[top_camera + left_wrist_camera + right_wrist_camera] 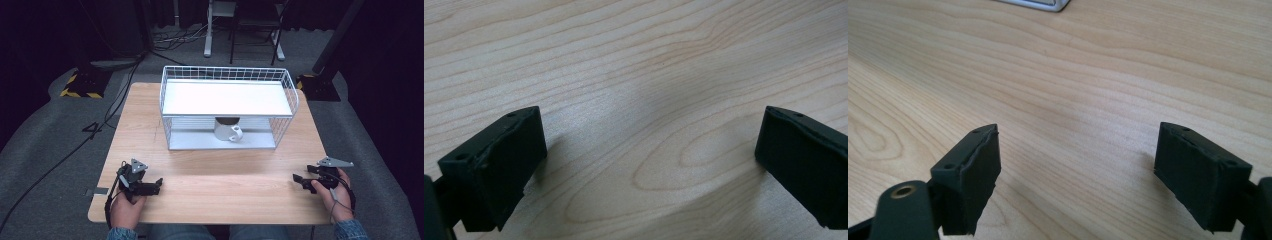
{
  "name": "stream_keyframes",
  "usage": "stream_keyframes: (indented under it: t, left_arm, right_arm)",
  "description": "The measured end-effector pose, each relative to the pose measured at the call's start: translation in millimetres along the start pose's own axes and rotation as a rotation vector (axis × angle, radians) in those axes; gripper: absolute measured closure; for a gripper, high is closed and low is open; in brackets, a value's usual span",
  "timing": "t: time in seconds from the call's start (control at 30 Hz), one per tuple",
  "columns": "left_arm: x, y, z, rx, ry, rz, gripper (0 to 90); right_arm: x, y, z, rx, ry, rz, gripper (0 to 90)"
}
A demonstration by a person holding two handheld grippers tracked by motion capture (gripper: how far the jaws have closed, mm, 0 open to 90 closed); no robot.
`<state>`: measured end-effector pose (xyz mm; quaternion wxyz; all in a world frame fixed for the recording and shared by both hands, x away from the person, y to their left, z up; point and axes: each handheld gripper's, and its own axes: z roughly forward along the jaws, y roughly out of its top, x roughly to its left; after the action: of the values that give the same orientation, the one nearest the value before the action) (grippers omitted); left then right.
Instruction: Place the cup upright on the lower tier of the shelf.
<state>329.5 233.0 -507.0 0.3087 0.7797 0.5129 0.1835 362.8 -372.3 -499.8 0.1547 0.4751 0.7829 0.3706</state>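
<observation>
In the high view, a wooden desk (210, 175) carries a white wire rack (227, 107) at its far middle. The rack has a flat white shelf on top and a lower tray, and a white mug (227, 129) stands upright on that lower tray, under the shelf, with its handle turned toward the person. The left claw (152, 187) lies low over the near left part of the desk, held by the left hand (125, 207), and its jaws point toward the desk's middle. The right claw (299, 181) sits at the near right edge in the right hand (339, 197), with its jaws pointing left across the desk. Both claws are well apart from the rack and from each other, with bare wood between them. A grey three-cornered plate tops each one.

In the left gripper view, the two black jaws stand wide apart with bare wood grain between them. The left claw (649, 165) is open and grips nothing, and its jaws cast soft shadows on the desk just beneath.

In the right gripper view, the right claw (1075, 175) is likewise spread open with nothing between the pads, close above the wood. At the top edge a corner of the rack's base (1040, 4) shows, well ahead of the jaws.
</observation>
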Motion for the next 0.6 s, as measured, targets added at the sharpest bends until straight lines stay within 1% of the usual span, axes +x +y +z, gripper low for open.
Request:
stream_keyframes:
  t: [0.13, 0.2, 0.23, 0.27, 0.43, 0.6]
  left_arm:
    - [0.0, 0.0, 0.0, 0.000, 0.000, 0.000, 0.4]
    - [0.0, 0.0, 0.0, 0.000, 0.000, 0.000, 0.4]
    - [0.0, 0.0, 0.0, 0.000, 0.000, 0.000, 0.4]
    - [0.0, 0.0, 0.0, 0.000, 0.000, 0.000, 0.4]
    - [0.0, 0.0, 0.0, 0.000, 0.000, 0.000, 0.4]
    - [-0.1, -0.1, 0.0, 0.000, 0.001, 0.000, 0.4]
  right_arm:
    - [1.7, -2.1, 2.2, -0.022, -0.011, -0.025, 17.0]
    - [3.4, -3.0, 3.7, -0.019, -0.039, -0.057, 17.0]
    - [5.1, -3.1, 4.4, -0.012, -0.056, -0.085, 15.3]
    - [6.7, -3.1, 5.2, -0.001, -0.064, -0.100, 12.8]
    - [7.5, -2.7, 6.4, 0.005, -0.065, -0.098, 9.9]
    - [7.5, -2.8, 6.6, 0.004, -0.066, -0.097, 9.8]
